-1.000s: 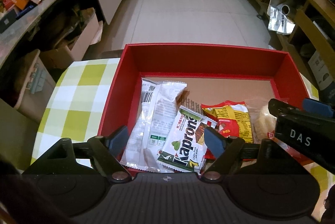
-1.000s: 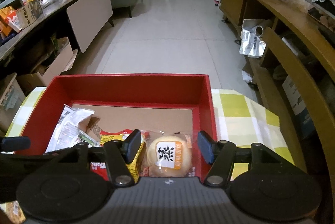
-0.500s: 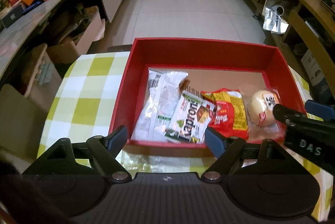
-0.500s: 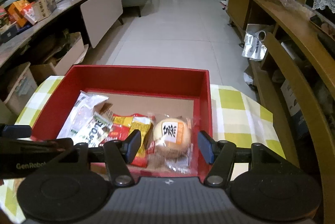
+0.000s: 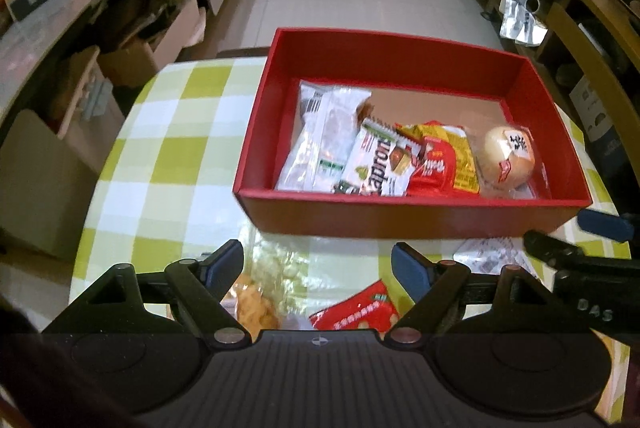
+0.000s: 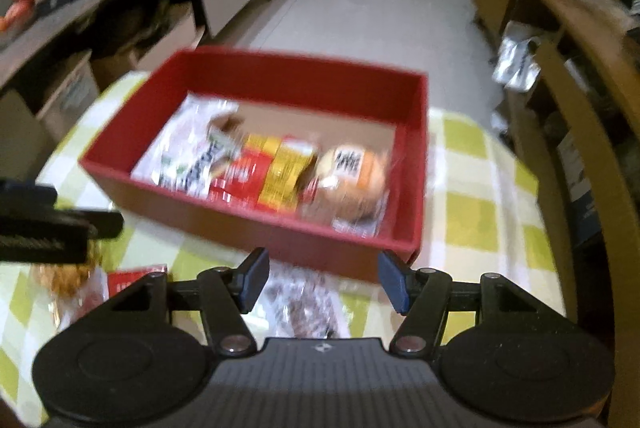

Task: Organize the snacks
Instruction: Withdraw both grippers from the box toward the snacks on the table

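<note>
- With both grippers empty, I read the left gripper [image 5: 318, 264] with jaws spread over a clear bag of yellow snacks [image 5: 264, 280] and a red packet [image 5: 356, 308]; the right gripper [image 6: 322, 278] gapes above a dark-speckled packet [image 6: 304, 304], lying lengthwise away from me
- Beyond, the red box [image 5: 400, 216] holds four snacks

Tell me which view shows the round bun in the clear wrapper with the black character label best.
The left wrist view: the round wrapped bun is sharp at the right end of the red cardboard box. The right wrist view shows it larger but motion-blurred, its label smeared.
</note>
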The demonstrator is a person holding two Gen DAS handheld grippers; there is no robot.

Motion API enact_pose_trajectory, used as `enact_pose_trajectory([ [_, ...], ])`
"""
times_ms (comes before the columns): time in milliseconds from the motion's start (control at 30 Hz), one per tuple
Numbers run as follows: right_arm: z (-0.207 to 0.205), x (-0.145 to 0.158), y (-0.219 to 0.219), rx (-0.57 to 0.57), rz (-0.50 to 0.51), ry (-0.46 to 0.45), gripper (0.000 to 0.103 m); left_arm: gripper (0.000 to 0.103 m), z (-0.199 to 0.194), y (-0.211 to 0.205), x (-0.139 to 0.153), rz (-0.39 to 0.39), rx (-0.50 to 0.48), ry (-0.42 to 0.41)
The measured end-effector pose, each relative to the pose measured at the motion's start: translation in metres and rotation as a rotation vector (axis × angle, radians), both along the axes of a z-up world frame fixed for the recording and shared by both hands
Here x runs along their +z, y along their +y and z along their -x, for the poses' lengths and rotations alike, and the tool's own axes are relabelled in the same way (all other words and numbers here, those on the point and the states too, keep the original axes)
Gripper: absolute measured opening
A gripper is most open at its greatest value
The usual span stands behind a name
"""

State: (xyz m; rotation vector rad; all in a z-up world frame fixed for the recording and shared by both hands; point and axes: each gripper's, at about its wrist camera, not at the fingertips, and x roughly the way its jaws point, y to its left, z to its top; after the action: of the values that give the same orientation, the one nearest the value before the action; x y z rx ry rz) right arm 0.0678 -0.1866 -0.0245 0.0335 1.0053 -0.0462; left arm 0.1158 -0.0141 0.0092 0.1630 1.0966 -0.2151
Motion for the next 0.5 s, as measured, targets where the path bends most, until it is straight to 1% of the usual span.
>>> enact_pose_trajectory([
  [167, -0.007, -0.021, -0.005, 0.007, -0.004, 0.08, 0.066, 0.086, 0.002, 0.009, -0.004, 0.007, 0.007, 0.027],
  [333, -0.014, -0.037, 0.0, 0.034, 0.001, 0.127, 0.067, 0.086, 0.005, 0.013, -0.009, -0.001, -0.004, 0.048],
  [433, -0.018, -0.044, 0.006, 0.071, -0.02, 0.156, 0.067, 0.087, 0.007, 0.018, -0.01, 0.007, -0.01, 0.058],
  [467, -0.02, -0.048, 0.009, 0.081, -0.022, 0.166, 0.068, 0.087, 0.007, 0.019, -0.01, 0.008, -0.01, 0.061],
  [500, -0.02, -0.049, 0.013, 0.093, -0.007, 0.161, 0.073, 0.087, 0.008, 0.022, -0.011, 0.007, -0.01, 0.065],
])
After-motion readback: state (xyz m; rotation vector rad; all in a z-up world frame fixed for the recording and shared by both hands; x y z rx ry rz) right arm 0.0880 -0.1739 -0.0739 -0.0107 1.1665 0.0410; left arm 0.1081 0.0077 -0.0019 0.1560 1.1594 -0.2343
